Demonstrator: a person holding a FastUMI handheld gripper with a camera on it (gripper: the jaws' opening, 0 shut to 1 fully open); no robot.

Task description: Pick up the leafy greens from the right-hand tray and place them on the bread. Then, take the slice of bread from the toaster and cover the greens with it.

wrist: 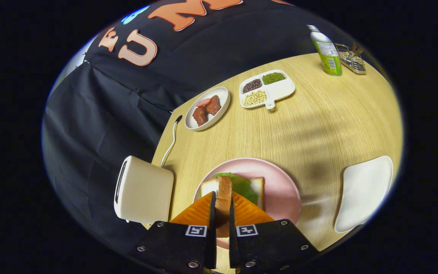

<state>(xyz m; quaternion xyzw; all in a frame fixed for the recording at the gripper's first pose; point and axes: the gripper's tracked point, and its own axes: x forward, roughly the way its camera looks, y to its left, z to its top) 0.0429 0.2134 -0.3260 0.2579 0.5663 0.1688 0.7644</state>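
Observation:
My gripper (222, 207) is shut on a slice of bread (223, 198), held on edge between the two orange fingers (194, 215), above the pink plate (280, 190). On the plate, just ahead of the fingers, lies another bread slice (257, 186) with the leafy greens (242, 184) on top of it. The held slice hides part of both. The white toaster (143, 192) stands left of the plate, its slot looking empty. The white right-hand tray (363, 192) lies to the right of the plate with nothing on it.
A white oval plate (208, 108) with meat pieces and a divided white dish (267, 89) of beans sit farther back. A green bottle (327, 51) and a small wire rack (351, 59) stand at the table's far edge. The toaster's cord (171, 140) runs back.

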